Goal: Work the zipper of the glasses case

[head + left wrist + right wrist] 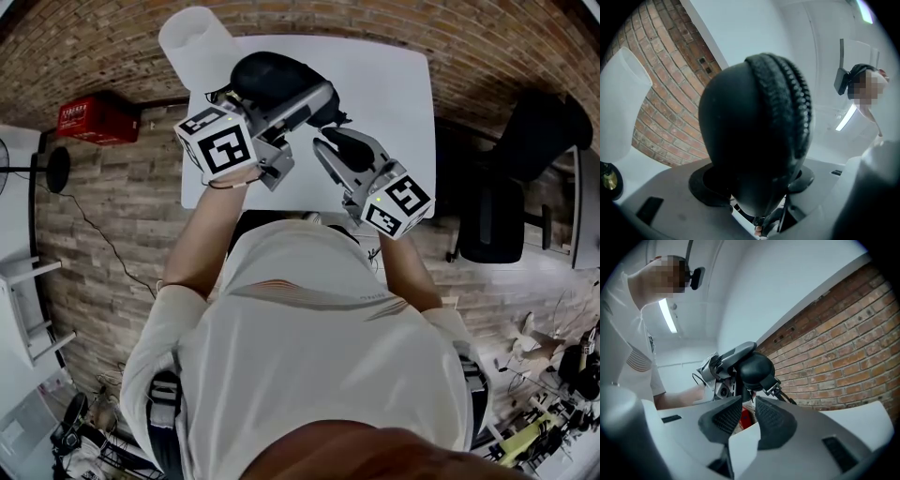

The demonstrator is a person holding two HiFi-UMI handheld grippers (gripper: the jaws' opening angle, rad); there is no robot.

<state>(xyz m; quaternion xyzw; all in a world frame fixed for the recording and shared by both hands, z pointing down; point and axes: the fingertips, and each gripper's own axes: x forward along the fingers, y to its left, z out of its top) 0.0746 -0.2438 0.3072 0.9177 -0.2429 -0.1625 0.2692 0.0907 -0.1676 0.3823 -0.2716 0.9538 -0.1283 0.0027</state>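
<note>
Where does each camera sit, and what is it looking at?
Head view: on the person's head, facing steeply down at the white table; shirt, arms, left gripper and right gripper show.
Left gripper view: on the left gripper, facing along its jaws, clamped on the black glasses case.
Right gripper view: on the right gripper, facing the case past slightly parted jaws; the person's forearm shows.
Shared: all three show the case.

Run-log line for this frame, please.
left gripper: shut on case | right gripper: jaws narrowly apart, empty, short of case | zipper: not gripped
</note>
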